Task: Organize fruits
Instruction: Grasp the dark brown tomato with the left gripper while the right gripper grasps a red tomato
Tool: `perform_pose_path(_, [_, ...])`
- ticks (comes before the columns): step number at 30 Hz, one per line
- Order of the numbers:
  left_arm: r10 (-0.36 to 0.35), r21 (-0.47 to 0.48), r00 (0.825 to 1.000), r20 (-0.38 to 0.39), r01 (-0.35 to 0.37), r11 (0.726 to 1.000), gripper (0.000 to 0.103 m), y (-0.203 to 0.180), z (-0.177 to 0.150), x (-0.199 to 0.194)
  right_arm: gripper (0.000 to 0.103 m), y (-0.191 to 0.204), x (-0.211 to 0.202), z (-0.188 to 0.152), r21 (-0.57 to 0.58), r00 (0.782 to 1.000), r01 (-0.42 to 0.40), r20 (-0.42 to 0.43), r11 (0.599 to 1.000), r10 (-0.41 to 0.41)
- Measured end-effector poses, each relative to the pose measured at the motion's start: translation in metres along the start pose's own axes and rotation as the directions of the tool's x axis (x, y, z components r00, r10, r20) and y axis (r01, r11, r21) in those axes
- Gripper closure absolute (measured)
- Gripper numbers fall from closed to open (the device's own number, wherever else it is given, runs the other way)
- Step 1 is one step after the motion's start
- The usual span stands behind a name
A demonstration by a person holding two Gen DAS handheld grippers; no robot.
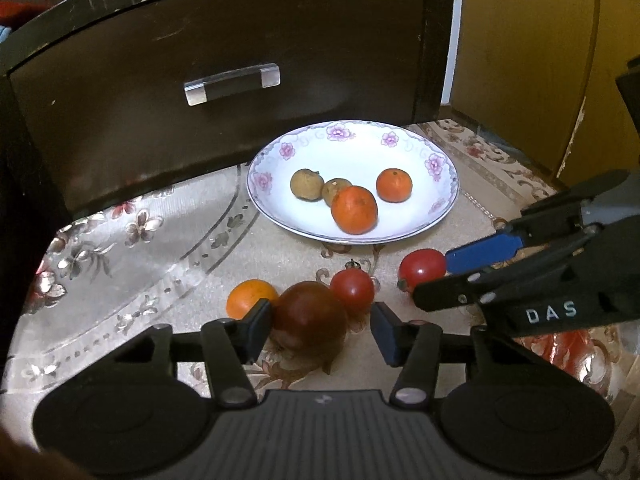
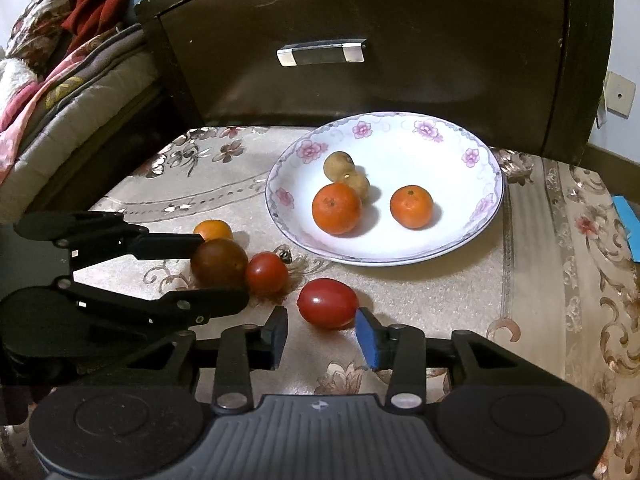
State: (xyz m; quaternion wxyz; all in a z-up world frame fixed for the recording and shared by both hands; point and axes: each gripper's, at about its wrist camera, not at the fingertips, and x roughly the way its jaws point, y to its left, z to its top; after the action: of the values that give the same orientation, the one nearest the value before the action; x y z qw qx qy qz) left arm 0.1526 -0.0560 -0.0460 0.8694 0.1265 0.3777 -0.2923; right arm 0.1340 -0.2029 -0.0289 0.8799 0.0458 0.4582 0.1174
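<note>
both grippers straddling fruit, nothing held

the left gripper (image 1: 318, 334), jaws wide, has the dark tomato (image 1: 310, 322) between its fingers at lower centre. the right gripper (image 2: 322, 338), also wide, faces the red tomato (image 2: 327, 303) just ahead, its long axis crosswise. the plate (image 2: 486, 200) lies beyond, upper right.

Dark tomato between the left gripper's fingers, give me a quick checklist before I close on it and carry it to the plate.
1. Dark tomato sits between the left gripper fingers: ok.
2. Left jaws open wide enough: ok.
3. Neighbours apart from the dark tomato: not ok; a small red tomato touches it and an orange sits close behind the left finger.
4. Free space on the plate: ok.
5. Right gripper out of the path: cannot tell; it is open at the oval red tomato.
</note>
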Motion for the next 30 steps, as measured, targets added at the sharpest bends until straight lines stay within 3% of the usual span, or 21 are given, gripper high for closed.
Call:
perform_pose_path(7, [-0.031, -0.059, 1.000, 0.000, 0.031, 0.998, 0.058, 0.011, 0.003, -0.005, 0.068, -0.002, 0.003, 0.002, 0.007, 1.000, -0.004, 0.016, 1.000, 0.003])
perform_pose_path(9, [-0.037, -0.051, 0.999, -0.002, 0.037, 0.998, 0.059, 0.011, 0.004, -0.007, 0.074, -0.003, 0.004, 0.003, 0.010, 1.000, -0.010, 0.005, 1.000, 0.010])
perform_pose_path(15, [-0.026, -0.015, 1.000, -0.007, 0.026, 1.000, 0.058, 0.008, 0.003, -0.003, 0.075, -0.001, 0.002, 0.001, -0.020, 1.000, -0.008, -0.006, 1.000, 0.008])
perform_pose_path(23, [0.001, 0.145, 1.000, 0.005, -0.001, 0.989, 0.042, -0.009, -0.001, 0.005, 0.074, 0.000, 0.003, 0.001, 0.003, 0.999, -0.032, -0.010, 0.999, 0.032])
perform_pose_path(25, [0.028, 0.152, 0.999, -0.036, -0.022, 0.988, 0.038, -0.010, -0.002, 0.011, 0.074, -0.001, 0.003, 0.001, 0.011, 0.999, -0.035, -0.011, 0.999, 0.035])
perform_pose_path(27, [0.016, 0.129, 0.999, -0.044, -0.010, 0.992, 0.041, -0.005, -0.002, 0.010, 0.074, 0.000, 0.003, 0.001, 0.011, 0.999, -0.034, -0.016, 0.999, 0.034])
perform_pose_path(30, [-0.009, 0.051, 0.999, -0.040, 0.011, 0.999, 0.055, 0.007, 0.002, 0.006, 0.074, 0.000, 0.002, 0.001, 0.011, 0.999, -0.038, -0.018, 0.999, 0.039])
